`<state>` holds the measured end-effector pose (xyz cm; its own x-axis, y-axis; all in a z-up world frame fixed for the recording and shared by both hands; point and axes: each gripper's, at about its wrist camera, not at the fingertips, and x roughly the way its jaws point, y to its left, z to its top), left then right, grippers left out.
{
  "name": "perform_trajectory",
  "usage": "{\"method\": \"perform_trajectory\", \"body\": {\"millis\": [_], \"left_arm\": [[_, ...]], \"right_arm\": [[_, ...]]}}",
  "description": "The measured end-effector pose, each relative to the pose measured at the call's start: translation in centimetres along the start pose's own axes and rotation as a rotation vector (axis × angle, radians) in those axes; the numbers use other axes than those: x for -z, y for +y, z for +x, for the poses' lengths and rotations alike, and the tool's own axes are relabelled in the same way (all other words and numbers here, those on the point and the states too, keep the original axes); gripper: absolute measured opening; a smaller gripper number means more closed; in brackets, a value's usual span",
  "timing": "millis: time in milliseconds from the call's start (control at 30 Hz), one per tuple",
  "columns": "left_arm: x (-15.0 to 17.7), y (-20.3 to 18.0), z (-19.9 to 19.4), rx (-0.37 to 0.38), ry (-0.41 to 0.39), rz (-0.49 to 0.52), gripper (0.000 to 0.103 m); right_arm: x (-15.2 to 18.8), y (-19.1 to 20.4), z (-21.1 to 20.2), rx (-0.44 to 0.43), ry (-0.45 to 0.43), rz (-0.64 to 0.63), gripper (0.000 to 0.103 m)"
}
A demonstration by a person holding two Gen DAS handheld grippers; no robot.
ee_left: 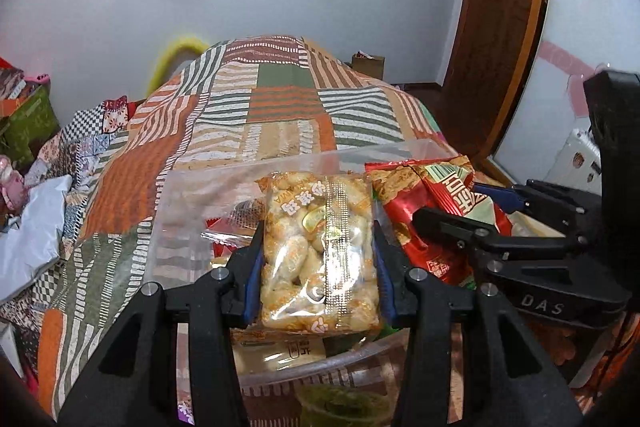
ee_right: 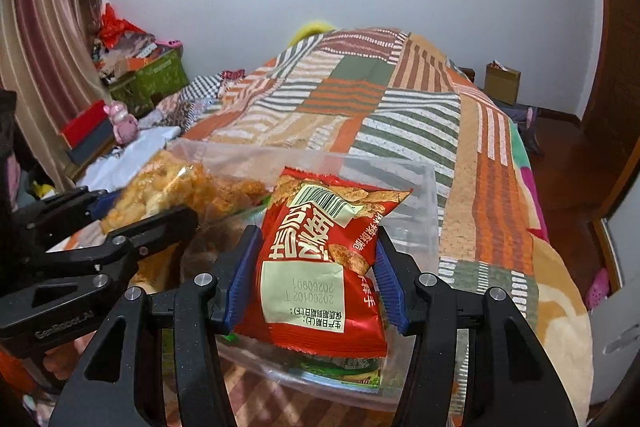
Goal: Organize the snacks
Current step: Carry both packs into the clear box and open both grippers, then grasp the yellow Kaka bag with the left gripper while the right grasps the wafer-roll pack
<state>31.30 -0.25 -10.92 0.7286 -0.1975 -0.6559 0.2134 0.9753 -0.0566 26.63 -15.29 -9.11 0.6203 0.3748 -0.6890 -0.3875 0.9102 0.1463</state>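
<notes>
My left gripper [ee_left: 318,259] is shut on a clear yellow snack pack [ee_left: 320,251] and holds it over a clear plastic bin [ee_left: 192,195] on the bed. My right gripper [ee_right: 314,275] is shut on a red snack bag [ee_right: 320,267], also over the bin [ee_right: 420,211]. The red bag [ee_left: 436,211] and the right gripper [ee_left: 520,227] show to the right in the left wrist view. The yellow pack [ee_right: 168,187] and the left gripper [ee_right: 100,227] show at the left in the right wrist view. More snack packets lie in the bin below.
A patchwork quilt [ee_left: 260,107] covers the bed beyond the bin. Boxes and a pink toy [ee_right: 122,125] sit at the left by a curtain. A wooden door [ee_left: 500,27] stands at the right. A green item [ee_left: 340,403] lies near the bin's front.
</notes>
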Motion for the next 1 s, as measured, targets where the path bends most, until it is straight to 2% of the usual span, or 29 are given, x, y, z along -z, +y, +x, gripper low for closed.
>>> {"method": "perform_trajectory", "body": {"millis": [133, 433, 567, 667, 833, 1000], "left_arm": [[0.5, -0.5, 0.1, -0.028, 0.003, 0.033, 0.045], [0.7, 0.0, -1.7, -0.002, 0.024, -0.014, 0.048], [0.7, -0.1, -3.7, 0.006, 0.001, -0.028, 0.052], [0.8, -0.3, -5.3, 0.013, -0.009, -0.034, 0.053], [1.5, -0.8, -8.6, -0.004, -0.037, -0.027, 0.063], [2.5, -1.5, -10.8, -0.003, -0.029, -0.030, 0.064]], "right_arm": [[-0.1, -0.8, 0.4, -0.020, 0.026, 0.038, 0.051], [0.0, 0.2, -1.2, 0.045, 0.049, -0.032, 0.055], [0.2, 0.6, -3.2, 0.061, 0.017, -0.057, 0.062], [0.2, 1.1, -4.9, 0.071, -0.012, -0.076, 0.063], [0.5, 1.6, -8.0, 0.104, -0.074, -0.103, 0.071], [1.1, 1.1, -10.4, 0.120, -0.104, -0.100, 0.073]]}}
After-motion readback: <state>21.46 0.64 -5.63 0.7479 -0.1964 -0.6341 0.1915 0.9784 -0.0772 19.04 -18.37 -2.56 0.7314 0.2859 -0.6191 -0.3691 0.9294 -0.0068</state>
